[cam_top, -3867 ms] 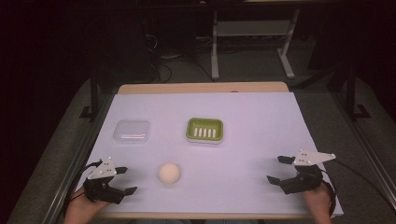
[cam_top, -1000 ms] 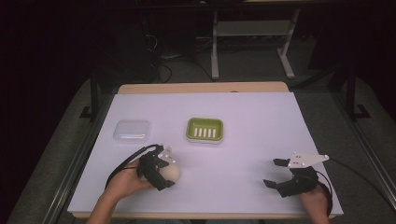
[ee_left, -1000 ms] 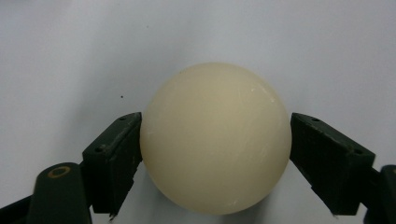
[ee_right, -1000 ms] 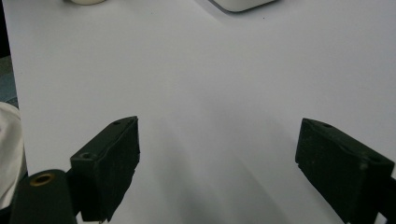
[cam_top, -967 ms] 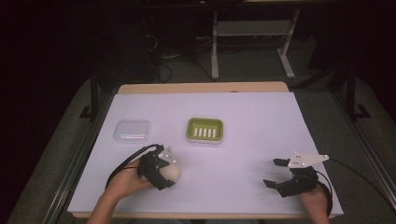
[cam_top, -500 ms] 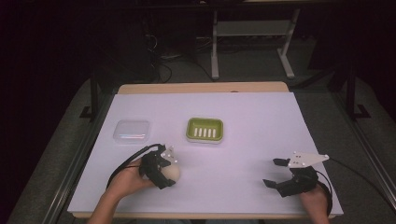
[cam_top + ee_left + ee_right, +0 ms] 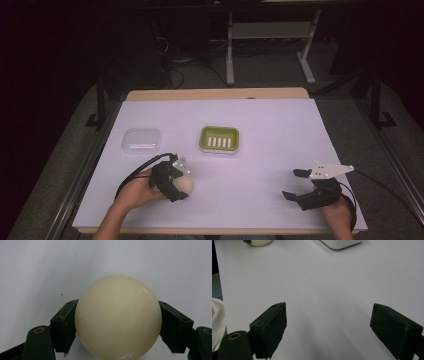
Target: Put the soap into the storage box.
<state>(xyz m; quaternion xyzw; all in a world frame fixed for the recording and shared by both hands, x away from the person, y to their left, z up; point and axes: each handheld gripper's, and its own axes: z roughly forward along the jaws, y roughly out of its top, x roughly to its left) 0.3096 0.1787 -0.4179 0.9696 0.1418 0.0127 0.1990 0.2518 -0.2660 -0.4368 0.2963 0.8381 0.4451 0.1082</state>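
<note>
The left gripper is seen at the lower left of the high view, closed around a cream ball that rests on the white table. In the left gripper view the ball is pressed on both sides by the black jaws. The right gripper is held at the lower right of the high view, its jaws spread wide with nothing between them; only bare table surface is observed between the jaws in the right gripper view. A green soap dish is noted near the centre of the high view. A clear lidded box is noted to its left, apart from it.
</note>
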